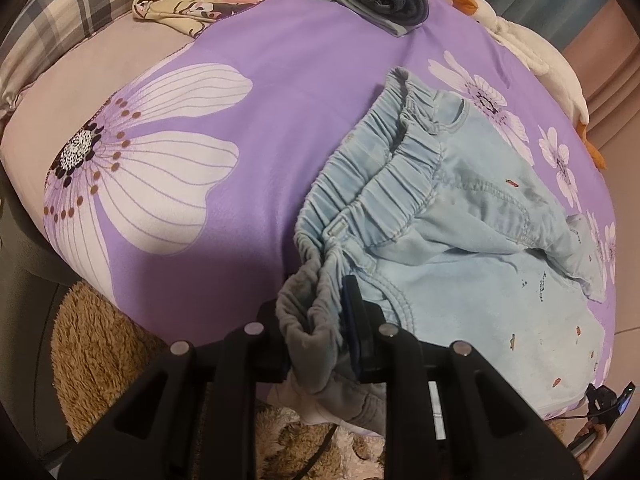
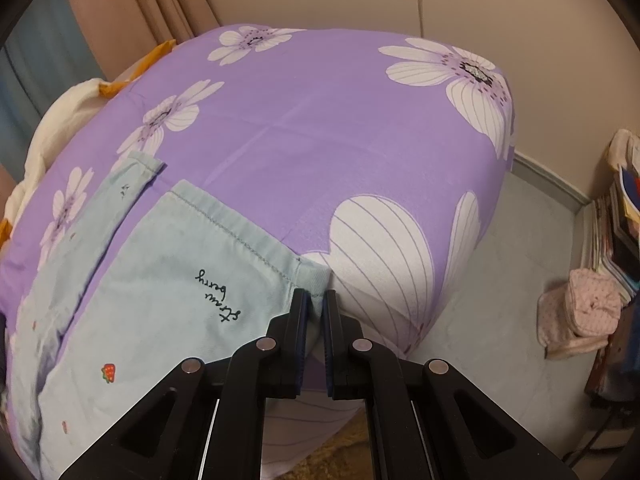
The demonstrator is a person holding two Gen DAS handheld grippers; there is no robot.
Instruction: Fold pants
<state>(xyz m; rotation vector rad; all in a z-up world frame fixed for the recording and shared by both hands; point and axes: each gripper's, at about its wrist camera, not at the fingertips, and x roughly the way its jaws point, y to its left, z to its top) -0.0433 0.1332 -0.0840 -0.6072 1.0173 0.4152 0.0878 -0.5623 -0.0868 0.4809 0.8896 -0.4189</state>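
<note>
L hand-held gripper (image 1: pixel 320 332) is clamping the pants (image 1: pixel 460 240) waistband at bottom center, R hand-held gripper (image 2: pixel 316 308) is pinching a leg hem w/ pants lying on the bed (image 2: pixel 320 128); risk: thin hem slipping out if pulled unevenly.

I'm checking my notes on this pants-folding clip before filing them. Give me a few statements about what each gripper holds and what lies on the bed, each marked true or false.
1. The left gripper pinches the elastic waistband of the light blue pants. True.
2. The right gripper is open and clear of the cloth. False: it is shut on the hem corner of a pant leg.
3. The pants lie on a purple sheet with white flowers. True.
4. The pants are plain, with no print. False: script lettering and a small strawberry show on the leg.
5. A white plush toy lies at the bed's edge. True.
</note>
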